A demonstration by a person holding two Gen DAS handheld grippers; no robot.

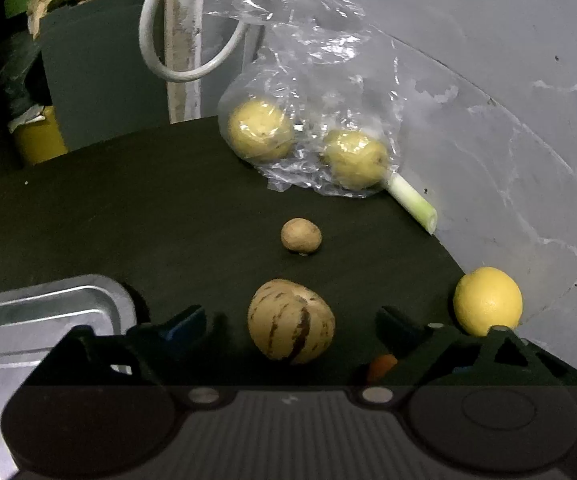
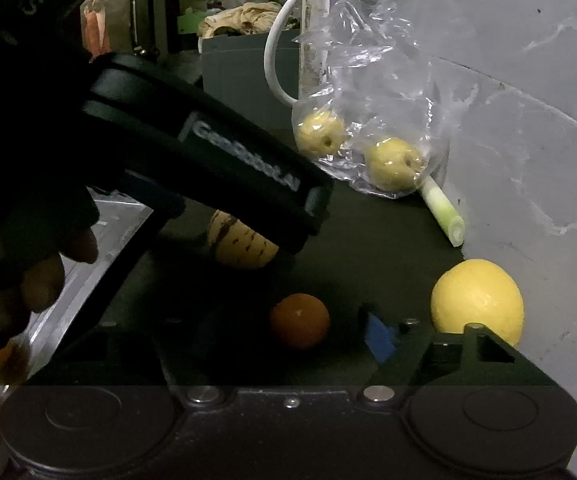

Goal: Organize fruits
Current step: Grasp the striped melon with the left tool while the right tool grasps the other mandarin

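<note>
In the left wrist view my left gripper [image 1: 290, 320] is open, and a striped tan melon-like fruit [image 1: 291, 322] lies on the dark table between its fingers, touching neither. A small brown fruit [image 1: 301, 236] sits farther ahead. A lemon [image 1: 488, 300] rests at the right by the wall. My right gripper [image 2: 292, 330] is open around a small orange [image 2: 299, 320], with a gap to the blue-padded right finger [image 2: 378, 334]; its left finger is lost in shadow. A clear bag [image 1: 308, 80] holds two yellow fruits [image 1: 258, 128].
A metal tray [image 1: 40, 308] lies at the near left. A pale green stalk [image 1: 412, 200] lies by the bag against the grey wall [image 1: 508, 80]. The left gripper's black body [image 2: 208, 160] and a hand [image 2: 28, 280] block the left of the right wrist view.
</note>
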